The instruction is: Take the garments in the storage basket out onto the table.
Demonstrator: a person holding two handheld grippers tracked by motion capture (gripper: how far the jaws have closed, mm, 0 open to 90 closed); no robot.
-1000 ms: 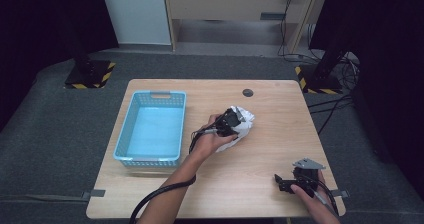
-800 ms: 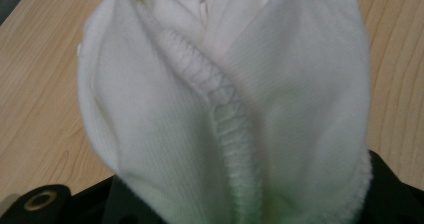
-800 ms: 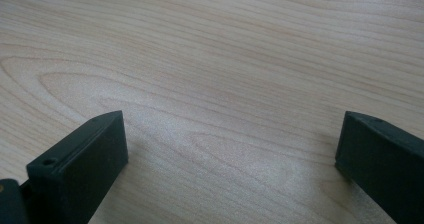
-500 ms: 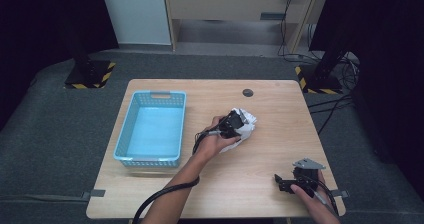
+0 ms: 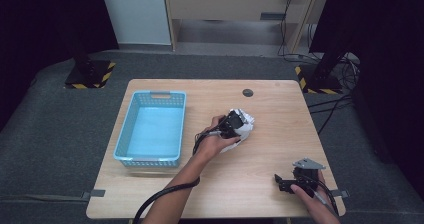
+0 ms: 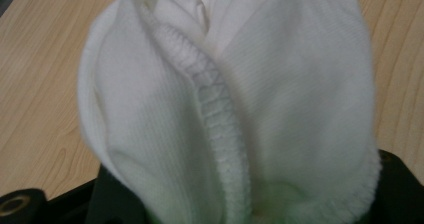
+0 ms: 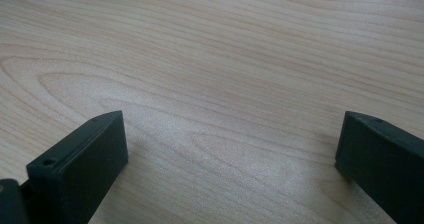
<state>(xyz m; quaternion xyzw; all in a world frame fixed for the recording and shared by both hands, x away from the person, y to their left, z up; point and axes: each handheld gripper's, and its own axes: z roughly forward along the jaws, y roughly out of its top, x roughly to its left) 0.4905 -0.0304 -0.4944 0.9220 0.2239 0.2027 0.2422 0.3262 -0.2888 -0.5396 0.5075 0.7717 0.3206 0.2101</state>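
A bunched white knit cloth (image 5: pixel 246 120) lies on the wooden table (image 5: pixel 280 134) near its middle. My left gripper (image 5: pixel 234 121) rests on the cloth's near side, held by a hand reaching in from below. Seen from the left gripper view, the cloth (image 6: pixel 225 94) bulges up between the two black jaws, and its ribbed hem runs down the centre. The jaws of the left gripper (image 6: pixel 240 199) have just been opening and stand apart around the cloth. At the table's near right corner my right gripper (image 5: pixel 281 181) lies open, and the right gripper view has the right gripper (image 7: pixel 230 149) over bare wood.
A light blue plastic basket (image 5: pixel 150 160) stands on the left half of the table with nothing in it. A small dark round disc (image 5: pixel 247 92) sits near the far edge. Black stands with striped bases flank the table on the grey floor.
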